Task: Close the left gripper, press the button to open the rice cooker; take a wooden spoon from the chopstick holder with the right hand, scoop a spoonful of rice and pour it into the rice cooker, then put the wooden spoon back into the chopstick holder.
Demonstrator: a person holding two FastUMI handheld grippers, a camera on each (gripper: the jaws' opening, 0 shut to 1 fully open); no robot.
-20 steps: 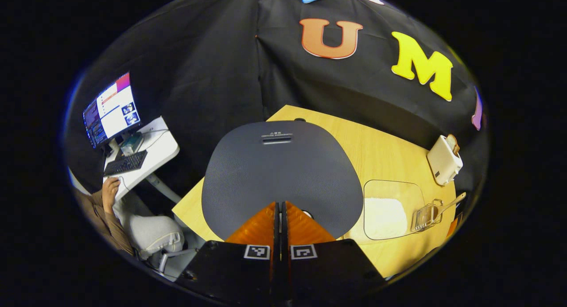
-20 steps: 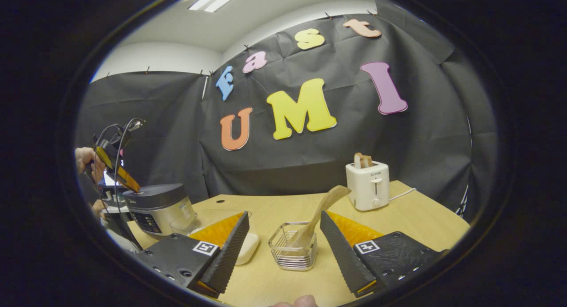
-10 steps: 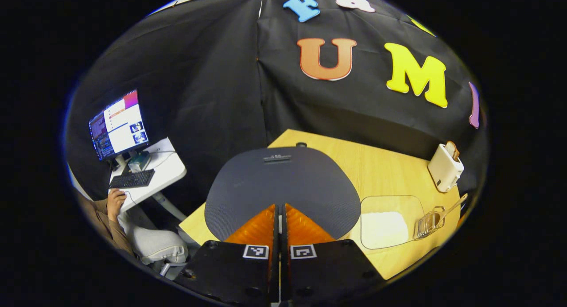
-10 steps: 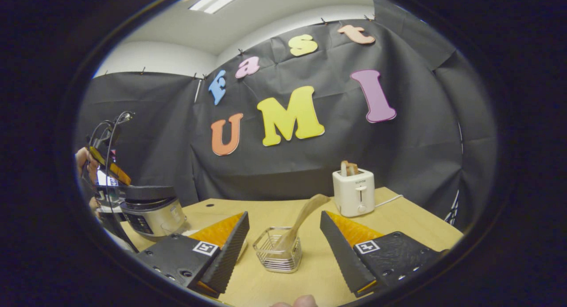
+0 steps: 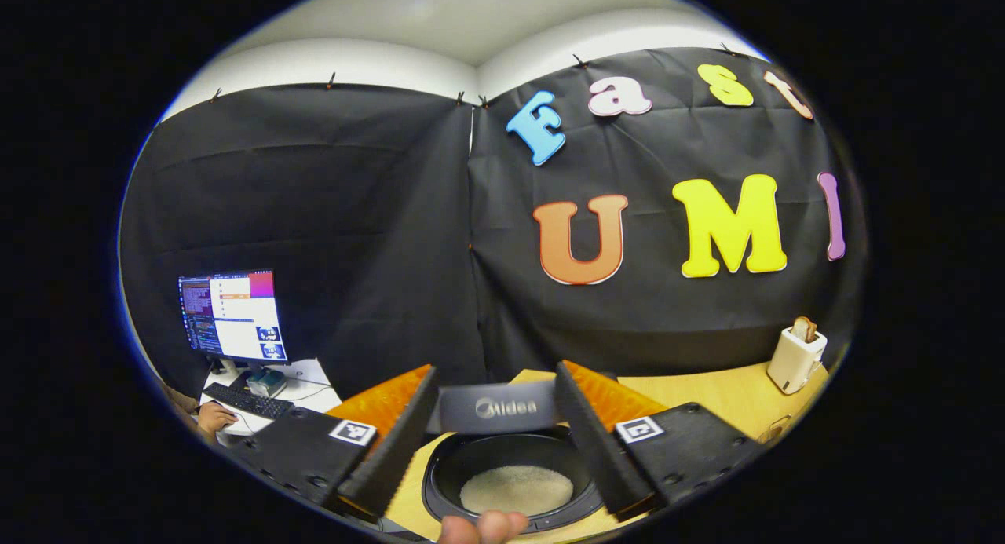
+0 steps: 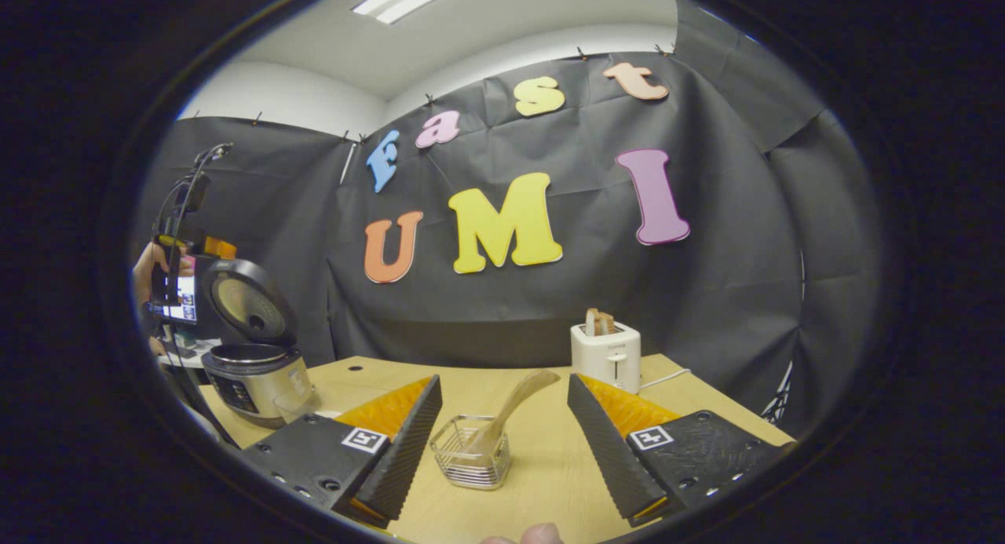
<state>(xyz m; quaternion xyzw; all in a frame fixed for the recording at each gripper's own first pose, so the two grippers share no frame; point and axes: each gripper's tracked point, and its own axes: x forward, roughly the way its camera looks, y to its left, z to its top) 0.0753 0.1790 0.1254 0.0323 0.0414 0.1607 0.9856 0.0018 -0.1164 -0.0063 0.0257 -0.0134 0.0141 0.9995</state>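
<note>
The wooden table (image 6: 550, 465) carries the rice cooker (image 6: 255, 375) at its far left, lid (image 6: 243, 304) swung up and standing open; in the left gripper view its black inner pot (image 5: 510, 469) holds a shallow layer of rice (image 5: 516, 489). The white toaster (image 6: 606, 354) stands far right by the wall, and the wire chopstick holder (image 6: 473, 461) sits near the middle with the wooden spoon (image 6: 514, 403) leaning in it. The left gripper (image 5: 491, 442) hangs over the pot, jaws apart, and the right gripper (image 6: 502, 442) faces the holder, jaws apart and empty.
</note>
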